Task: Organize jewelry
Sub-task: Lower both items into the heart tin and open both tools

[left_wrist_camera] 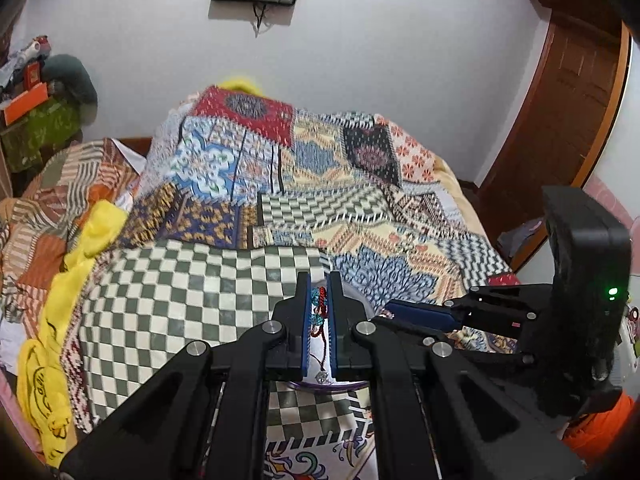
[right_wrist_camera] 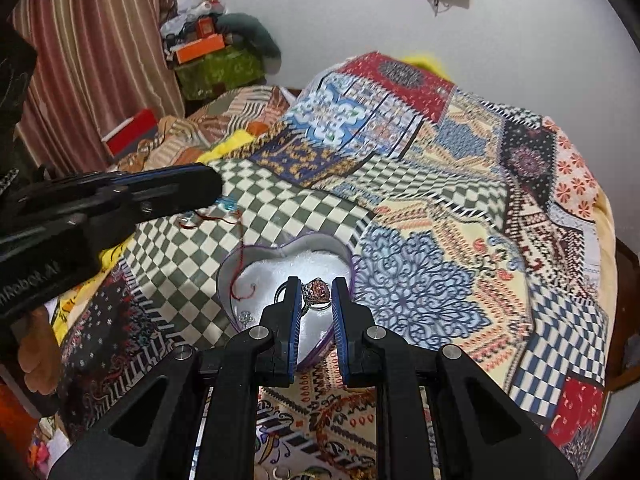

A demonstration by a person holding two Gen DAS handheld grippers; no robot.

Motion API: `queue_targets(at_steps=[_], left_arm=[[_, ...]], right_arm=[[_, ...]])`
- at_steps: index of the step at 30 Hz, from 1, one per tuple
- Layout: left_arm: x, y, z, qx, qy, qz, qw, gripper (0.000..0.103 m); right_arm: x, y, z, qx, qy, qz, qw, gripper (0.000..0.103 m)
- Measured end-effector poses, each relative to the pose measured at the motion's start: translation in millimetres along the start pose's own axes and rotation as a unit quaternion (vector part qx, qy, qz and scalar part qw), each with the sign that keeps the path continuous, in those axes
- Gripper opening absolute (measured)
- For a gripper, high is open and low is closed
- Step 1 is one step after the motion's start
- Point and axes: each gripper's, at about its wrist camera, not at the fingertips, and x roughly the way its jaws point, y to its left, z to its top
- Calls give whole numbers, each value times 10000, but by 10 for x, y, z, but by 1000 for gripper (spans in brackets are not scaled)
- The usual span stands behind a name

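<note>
Here, left gripper [left_wrist_camera: 320,292] clamped on red cord bracelet [left_wrist_camera: 319,312], right gripper [right_wrist_camera: 316,294] pinching ring [right_wrist_camera: 317,293] over heart-shaped box [right_wrist_camera: 304,260] on quilt [right_wrist_camera: 440,240].

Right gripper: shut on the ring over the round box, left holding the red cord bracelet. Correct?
One error: the box is heart-shaped, not round, as the right wrist view shows. The right gripper is shut on the ring over it; the left gripper holds the red cord bracelet.

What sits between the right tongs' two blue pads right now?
In the right wrist view, a silver ring with a pink stone sits clamped between the right tongs, above the white lining of the heart-shaped purple-rimmed box.
</note>
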Motion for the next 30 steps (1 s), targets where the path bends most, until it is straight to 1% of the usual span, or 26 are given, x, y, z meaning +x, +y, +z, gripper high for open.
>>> queue_targets(at_steps=[3,7,10,19,24,27,30], left_arm=[[156,31,-83,-48,240,-43,9997,5],[294,41,-190,-18,493,-4,9988,5],[327,36,-230,25,584,24,9983,5],[256,52,-248,42,476,320,9983,5],[165,65,-273,2,484,390,9981,7],[69,37,-286,62,458,493,9977,10],[-72,-12,-307,111,376,551,9977,20]], right_arm=[[80,36,-14,-28,178,140,9997,14],[148,76,-35,-158,285,44,9995,14],[166,86,-43,-204,330,17,9992,14],[176,162,-42,-463,336,-251,9980,14],[123,181,-51,-520,344,-399,9973,14],[48,192,-49,-525,293,-487,9970,15],[-66,197,-49,-486,196,-534,9972,20]])
